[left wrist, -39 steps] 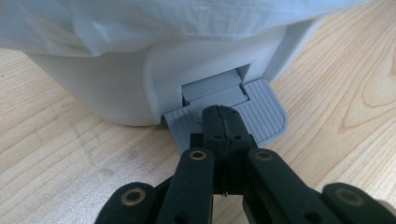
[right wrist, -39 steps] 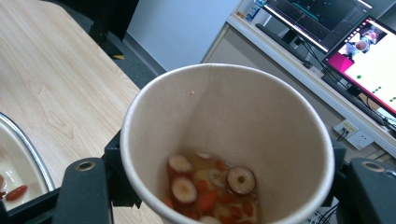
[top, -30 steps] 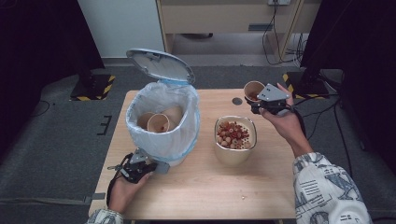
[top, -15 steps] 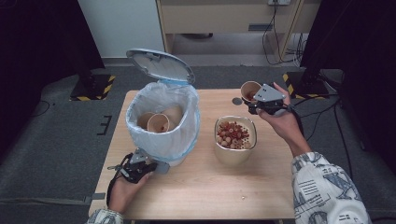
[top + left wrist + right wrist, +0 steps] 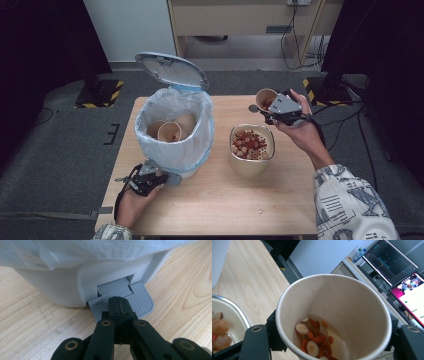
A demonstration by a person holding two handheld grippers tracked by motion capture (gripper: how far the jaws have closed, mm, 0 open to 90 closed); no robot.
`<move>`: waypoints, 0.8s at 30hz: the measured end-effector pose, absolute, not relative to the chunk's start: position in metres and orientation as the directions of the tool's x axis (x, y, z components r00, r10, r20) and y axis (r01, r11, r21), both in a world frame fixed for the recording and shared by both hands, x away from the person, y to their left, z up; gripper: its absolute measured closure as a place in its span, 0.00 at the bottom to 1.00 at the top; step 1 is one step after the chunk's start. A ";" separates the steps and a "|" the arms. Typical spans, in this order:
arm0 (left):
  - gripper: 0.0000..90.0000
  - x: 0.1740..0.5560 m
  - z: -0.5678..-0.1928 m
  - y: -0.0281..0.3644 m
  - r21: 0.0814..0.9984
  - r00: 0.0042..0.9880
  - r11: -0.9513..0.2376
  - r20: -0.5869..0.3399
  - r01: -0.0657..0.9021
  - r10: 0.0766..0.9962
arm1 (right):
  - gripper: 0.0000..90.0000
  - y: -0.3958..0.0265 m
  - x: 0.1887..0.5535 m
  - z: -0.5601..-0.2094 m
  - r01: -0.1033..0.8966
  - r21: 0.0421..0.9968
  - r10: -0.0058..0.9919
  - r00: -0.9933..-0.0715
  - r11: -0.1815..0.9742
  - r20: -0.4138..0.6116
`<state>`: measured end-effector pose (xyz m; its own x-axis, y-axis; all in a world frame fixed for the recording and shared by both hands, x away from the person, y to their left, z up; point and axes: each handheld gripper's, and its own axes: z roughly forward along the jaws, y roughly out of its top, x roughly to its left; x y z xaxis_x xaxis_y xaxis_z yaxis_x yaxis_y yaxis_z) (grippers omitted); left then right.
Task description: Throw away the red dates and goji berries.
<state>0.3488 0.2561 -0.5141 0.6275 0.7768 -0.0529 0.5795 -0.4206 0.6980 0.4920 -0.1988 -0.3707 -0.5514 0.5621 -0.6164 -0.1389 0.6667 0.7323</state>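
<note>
Our right claw (image 5: 270, 106) is clamped on a paper cup (image 5: 334, 315), one jaw on each side of its wall, and we hold it off the table near the far right corner. In the right gripper view the cup is tipped, its mouth turned toward the camera, its long axis leaning rather than upright. At its bottom lie red and orange bits and pale round slices in a little liquid. We can read no print or label on the cup.

Our left claw (image 5: 119, 305) has its jaws pressed together with nothing between them. Its tip rests on the ribbed grey pedal (image 5: 140, 298) at the foot of the white bin (image 5: 172, 130), which stands on the left half of the table (image 5: 210, 200) with its lid (image 5: 172, 70) raised. The bin is lined with a pale bag (image 5: 200, 145), and inside it we count two more paper cups (image 5: 170, 131), lying tilted against each other.

Between the bin and the held cup stands one bowl (image 5: 252, 165), filled with red and pale pieces (image 5: 250, 142); its rim also shows at the left edge of the right gripper view. That makes three cups in all, one bowl, one bin. The right gripper view takes in two lit screens (image 5: 402, 272) beyond the table, their writing too small to read.
</note>
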 end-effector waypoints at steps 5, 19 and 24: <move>1.00 0.349 -0.514 0.256 0.698 0.627 -0.420 -0.053 0.580 0.777 | 0.34 -0.200 0.489 -0.370 -0.149 0.713 0.545 -0.544 0.686 -0.638; 1.00 0.349 -0.514 0.256 0.698 0.627 -0.420 -0.053 0.580 0.777 | 0.34 -0.191 0.475 -0.370 -0.183 0.685 0.501 -0.556 0.705 -0.663; 1.00 0.349 -0.514 0.256 0.698 0.628 -0.421 -0.053 0.579 0.777 | 0.34 -0.188 0.470 -0.371 -0.195 0.667 0.482 -0.551 0.719 -0.681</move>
<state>0.3486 0.2560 -0.5141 0.6277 0.7766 -0.0528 0.5793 -0.4207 0.6982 0.4704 -0.1882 -0.3708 -0.5506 0.4821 -0.6815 -0.1951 0.7195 0.6666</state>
